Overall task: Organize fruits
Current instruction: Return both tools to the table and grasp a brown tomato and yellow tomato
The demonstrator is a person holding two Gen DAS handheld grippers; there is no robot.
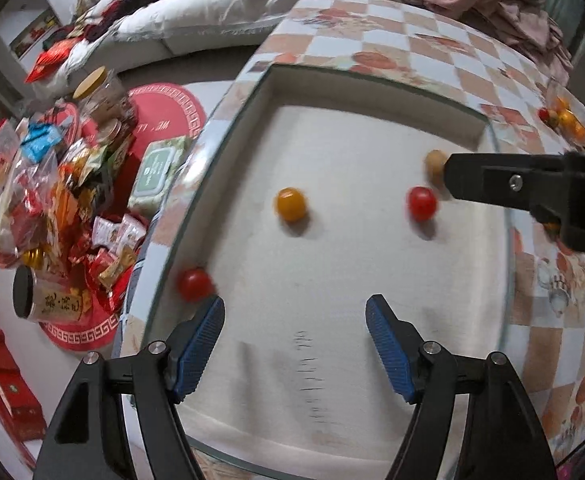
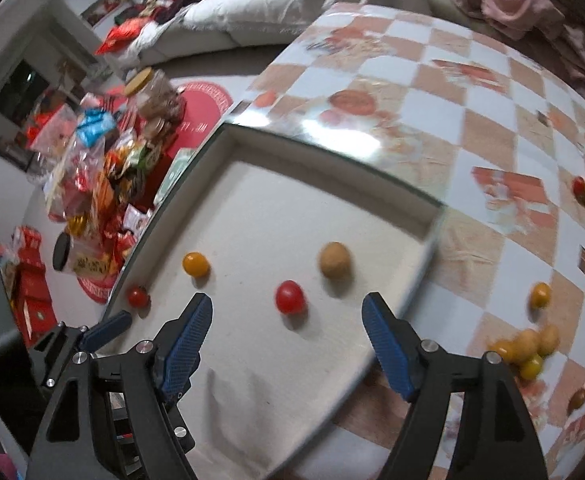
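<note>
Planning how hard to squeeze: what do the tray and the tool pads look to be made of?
The tray looks like rigid white plastic or foam board, though I can't tell which: a matte floor with faint scuffs and a low, squared rim. The pads on the right tool look like blue rubber or soft plastic, going by their fine ribbed texture.

Bare tray [image 1: 332, 152] floor lies under the left claw [image 1: 294, 312]; ahead, tomatoes [image 1: 291, 203] and the right claw [image 1: 448, 176] block.

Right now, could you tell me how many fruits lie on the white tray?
4: a red one at the left edge, a yellow one beside it, a red one mid-tray, and a tan one toward the right. None seems hidden.
</note>
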